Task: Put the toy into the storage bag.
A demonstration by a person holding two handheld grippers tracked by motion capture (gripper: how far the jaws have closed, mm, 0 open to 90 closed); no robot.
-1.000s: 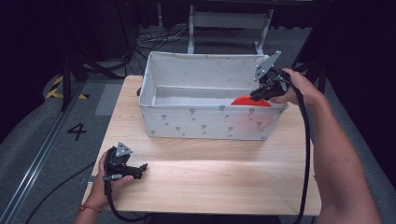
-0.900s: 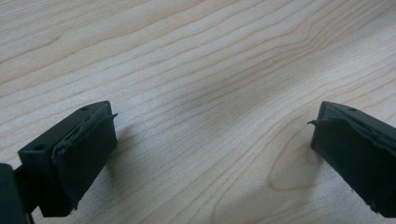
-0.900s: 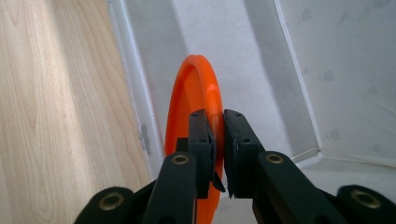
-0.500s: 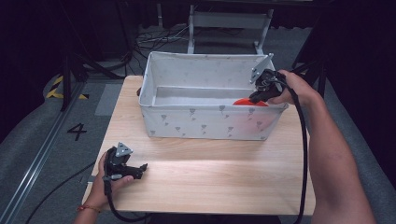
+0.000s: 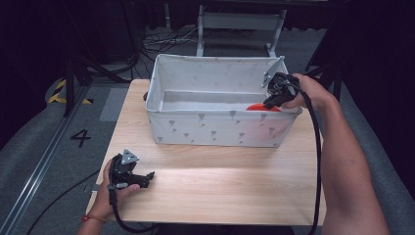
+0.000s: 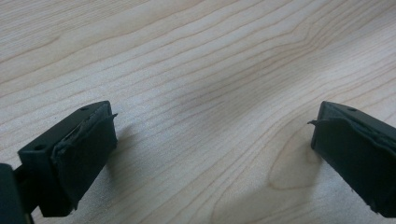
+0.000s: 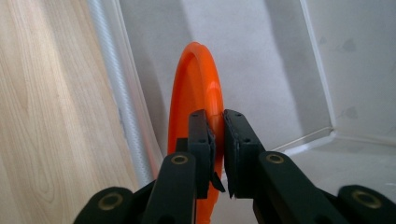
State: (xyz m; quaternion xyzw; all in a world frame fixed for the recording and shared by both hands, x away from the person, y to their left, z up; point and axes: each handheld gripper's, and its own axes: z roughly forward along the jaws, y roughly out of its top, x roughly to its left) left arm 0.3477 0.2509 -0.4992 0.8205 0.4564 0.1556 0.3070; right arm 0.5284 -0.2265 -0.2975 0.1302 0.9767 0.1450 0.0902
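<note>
we pinch the orange plate point(image 7: 198, 88) in our right gripper point(image 7: 218, 140), at 3 o'clock inside the fabric bin point(image 5: 215, 129); left gripper point(image 6: 210, 140) gapes idle. next, probably release.

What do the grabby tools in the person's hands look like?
Each gripper is black, with two blocky jaws padded in dark, slightly frayed rubber. The left gripper and the right gripper each carry a grey three-cornered plate on top and trail a black cable. Brass-coloured rivets dot the right one's linkage. The arms are bare, with a red band on the left wrist.
</note>
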